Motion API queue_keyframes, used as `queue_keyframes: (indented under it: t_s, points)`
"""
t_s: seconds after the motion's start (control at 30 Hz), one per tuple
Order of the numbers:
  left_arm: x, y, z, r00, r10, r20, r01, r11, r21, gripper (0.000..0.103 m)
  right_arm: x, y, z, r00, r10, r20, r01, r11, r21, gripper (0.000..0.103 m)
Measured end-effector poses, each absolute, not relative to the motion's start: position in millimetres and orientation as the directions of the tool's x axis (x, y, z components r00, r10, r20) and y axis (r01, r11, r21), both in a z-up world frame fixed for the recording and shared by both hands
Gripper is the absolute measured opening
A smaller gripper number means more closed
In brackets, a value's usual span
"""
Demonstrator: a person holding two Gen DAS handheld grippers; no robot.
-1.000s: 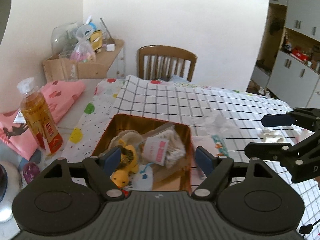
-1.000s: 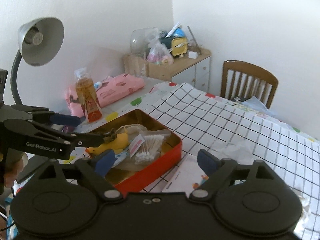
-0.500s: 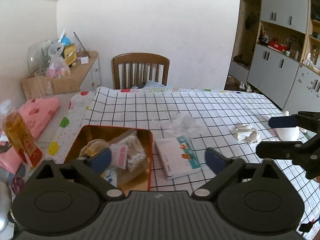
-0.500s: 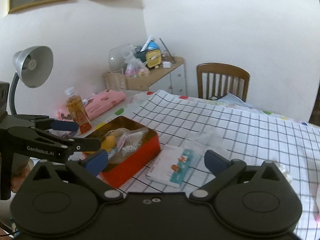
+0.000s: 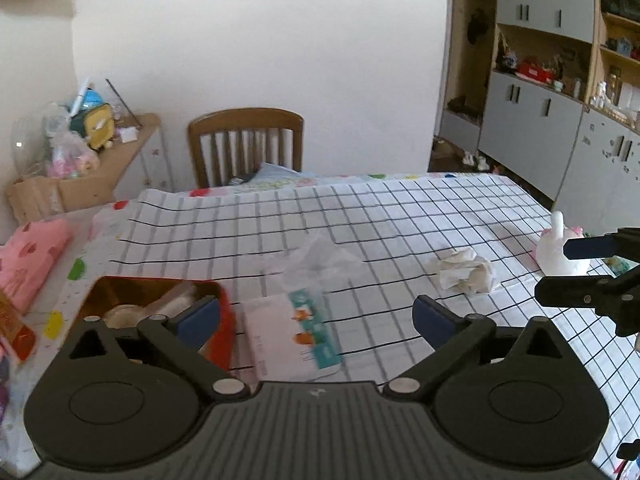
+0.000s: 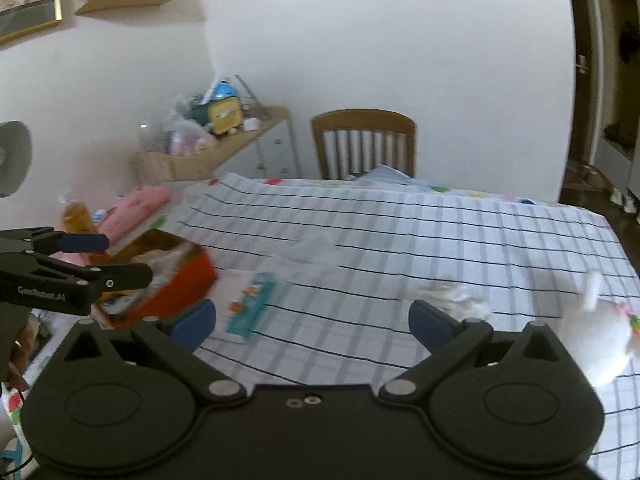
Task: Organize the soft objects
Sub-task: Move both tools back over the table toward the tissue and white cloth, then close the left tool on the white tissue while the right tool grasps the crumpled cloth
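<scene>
The surface (image 5: 400,216) wears a white cloth with a black grid — the tin (image 5: 224,312) is red, the plush toy (image 5: 560,256) white, the folded fabric (image 5: 28,256) pink.

White plush toy (image 6: 600,340) blurred (motion)

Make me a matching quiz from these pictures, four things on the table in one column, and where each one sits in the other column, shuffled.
Things:
1. red tin
2. tissue pack
3. crumpled paper
4. white plush toy

Places:
A. near the right edge of the table, beside the right gripper
B. flat on the checked cloth, just right of the tin
C. at the left end of the table, with soft things inside
D. on the checked cloth, between the pack and the plush toy

Pairs: 1-C, 2-B, 3-D, 4-A
</scene>
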State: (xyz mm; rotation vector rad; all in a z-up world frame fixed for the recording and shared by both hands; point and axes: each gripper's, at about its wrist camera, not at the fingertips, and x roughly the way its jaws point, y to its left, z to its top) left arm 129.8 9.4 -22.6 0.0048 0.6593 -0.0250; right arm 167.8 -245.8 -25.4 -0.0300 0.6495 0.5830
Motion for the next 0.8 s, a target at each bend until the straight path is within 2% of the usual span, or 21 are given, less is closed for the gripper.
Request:
queue_keyframes:
  t_s: [0.17,0.37,0.5,0.8]
  points:
    - [161.1,-12.0,-32.5,0.770,-0.044,-0.637,0.054,0.999,-0.004,0.103,190.5,-266.5,-34.3,0.656,0.457,-0.601,-0.491,0.863,0.120,0.103]
    - [199.5,-21.1,-44.7,0.769,-0.069,-0.635,0.035,0.997,-0.066,0.103,221.0,-281.4,-43.5,0.650,0.428,-0.628,-0.472,0.875,0.108,0.103]
    - [225.3,-24.9,-52.3,0.778,-0.004,-0.629,-0.030,0.999,-0.044,0.103,237.7,-280.7,-51.9,0.638,0.419,-0.646,-0.481,0.872,0.091,0.103]
    - [279.8,-28.3,-72.8,0.765,0.036,-0.643,-0.064,0.998,-0.021,0.103,271.4,-273.4,-71.1,0.603,0.423,-0.677,-0.504,0.859,0.088,0.103]
